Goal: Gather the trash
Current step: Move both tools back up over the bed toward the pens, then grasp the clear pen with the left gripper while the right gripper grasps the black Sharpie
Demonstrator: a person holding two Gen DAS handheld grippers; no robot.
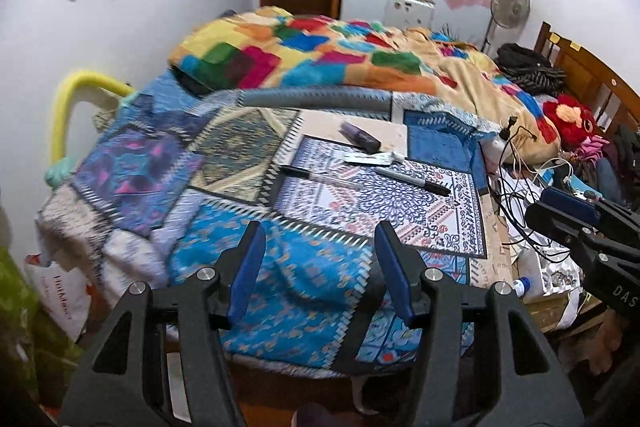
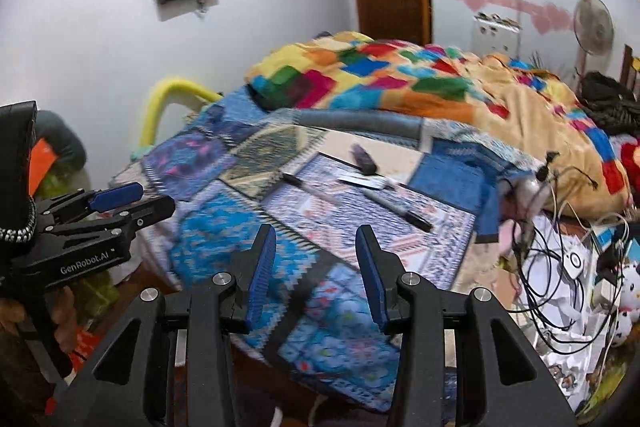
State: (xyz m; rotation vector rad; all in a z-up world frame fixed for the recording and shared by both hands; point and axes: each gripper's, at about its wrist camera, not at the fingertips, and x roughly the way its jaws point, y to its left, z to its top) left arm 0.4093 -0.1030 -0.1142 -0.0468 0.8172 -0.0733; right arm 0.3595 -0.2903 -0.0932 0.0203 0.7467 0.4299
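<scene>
Small items lie on the patterned bed cover (image 1: 248,267): a purple-black tube (image 1: 360,135), a flat white wrapper (image 1: 370,158), a clear pen (image 1: 320,178) and a black marker (image 1: 416,181). The same tube (image 2: 364,159), wrapper (image 2: 366,182), pen (image 2: 308,187) and marker (image 2: 400,209) show in the right wrist view. My left gripper (image 1: 320,231) is open and empty above the bed's near edge; it also shows from the side (image 2: 132,201). My right gripper (image 2: 316,233) is open and empty, short of the items; it shows at the right edge of the left wrist view (image 1: 560,205).
A colourful quilt (image 1: 320,55) is bunched at the back of the bed. Tangled cables and papers (image 2: 560,267) crowd the right side. A white bag (image 1: 60,295) and green bag (image 1: 16,327) sit at the floor on the left. A yellow rail (image 1: 68,107) stands by the wall.
</scene>
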